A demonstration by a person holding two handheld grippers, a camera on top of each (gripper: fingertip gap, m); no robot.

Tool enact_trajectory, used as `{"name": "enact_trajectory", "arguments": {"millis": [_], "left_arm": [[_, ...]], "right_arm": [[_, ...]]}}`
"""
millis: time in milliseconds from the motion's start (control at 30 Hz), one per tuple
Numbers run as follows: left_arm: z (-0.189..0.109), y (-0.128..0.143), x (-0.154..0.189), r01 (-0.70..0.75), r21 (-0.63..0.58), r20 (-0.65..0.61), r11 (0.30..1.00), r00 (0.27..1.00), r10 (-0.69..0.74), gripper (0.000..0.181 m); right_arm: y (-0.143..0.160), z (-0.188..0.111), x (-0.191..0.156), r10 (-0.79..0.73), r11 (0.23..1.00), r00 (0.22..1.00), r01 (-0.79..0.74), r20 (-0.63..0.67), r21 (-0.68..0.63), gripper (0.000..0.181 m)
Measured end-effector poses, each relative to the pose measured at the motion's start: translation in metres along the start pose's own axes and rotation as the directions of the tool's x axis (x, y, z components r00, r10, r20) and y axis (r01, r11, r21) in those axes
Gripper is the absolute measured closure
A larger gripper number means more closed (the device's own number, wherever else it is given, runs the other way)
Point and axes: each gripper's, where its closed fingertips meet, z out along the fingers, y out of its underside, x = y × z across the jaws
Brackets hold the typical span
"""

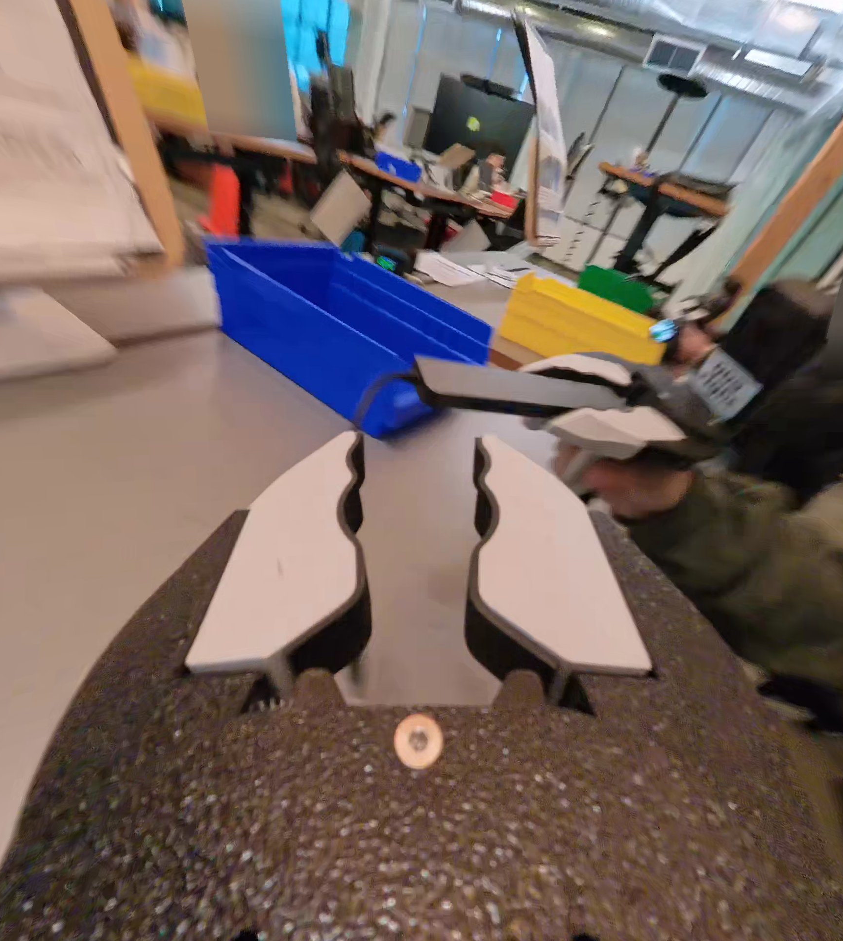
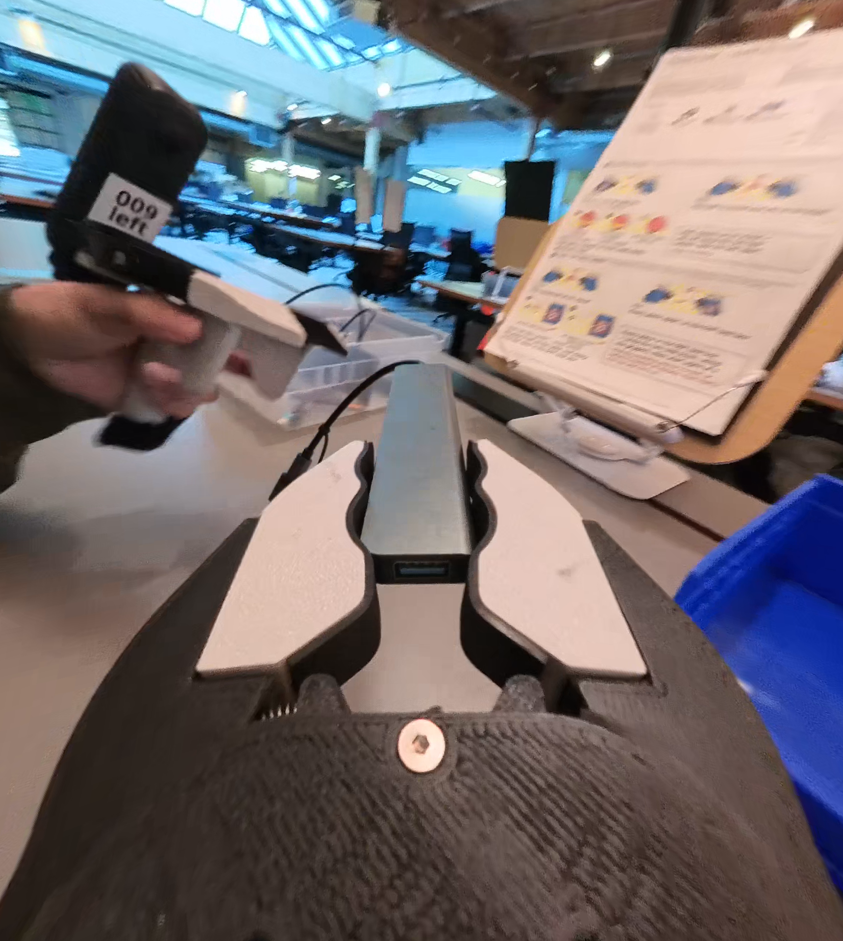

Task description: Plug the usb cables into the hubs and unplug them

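My right gripper (image 2: 420, 448) is shut on a grey metal usb hub (image 2: 417, 483), which lies lengthwise between the fingers with an empty port facing the camera. A black cable (image 2: 338, 407) leaves the hub's far end and curls back to a loose plug (image 2: 297, 466) beside the left finger. My left gripper (image 1: 418, 440) is open and empty above the grey table (image 1: 104, 483). In the left wrist view the right gripper (image 1: 536, 394) holds the hub (image 1: 501, 389) level at the right, its cable (image 1: 373, 392) looping by the blue bin. The left gripper (image 2: 317, 336) shows held in a hand at the left.
A blue bin (image 1: 317, 326) stands just beyond the left gripper, and it sits at the right in the right wrist view (image 2: 791, 636). Yellow (image 1: 562, 315) and green (image 1: 613, 290) bins lie behind it. An instruction board on a stand (image 2: 689, 229) and a clear plastic tray (image 2: 358, 361) stand farther off.
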Motion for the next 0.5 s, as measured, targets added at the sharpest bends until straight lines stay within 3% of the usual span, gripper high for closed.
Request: {"name": "enact_trajectory", "arguments": {"millis": [100,233,300,400,500], "left_arm": [[0.021,0.013,0.035,0.308,-0.064,-0.175,0.949,0.933,-0.314,0.132],[0.04,0.014,0.052,0.632,-0.034,-0.359,0.774,0.715,-0.599,0.148],[0.044,0.02,0.05,0.684,-0.053,-0.374,0.728,0.662,-0.649,0.166],[0.044,0.026,0.044,0.678,-0.062,-0.36,0.732,0.669,-0.65,0.168],[0.045,0.029,0.041,0.738,-0.086,-0.369,0.669,0.6,-0.71,0.17]], "right_arm": [[-0.009,0.002,-0.001,-0.068,0.996,0.993,0.073,-0.099,0.053,0.146],[-0.001,0.014,-0.023,-0.08,0.995,0.993,0.086,-0.088,0.059,0.146],[0.004,0.018,-0.029,-0.069,0.994,0.991,0.078,-0.115,0.074,0.146],[0.013,0.021,-0.031,-0.03,0.996,0.988,0.043,-0.149,0.081,0.147],[0.018,0.021,-0.03,-0.046,0.994,0.982,0.063,-0.186,0.085,0.146]]}}
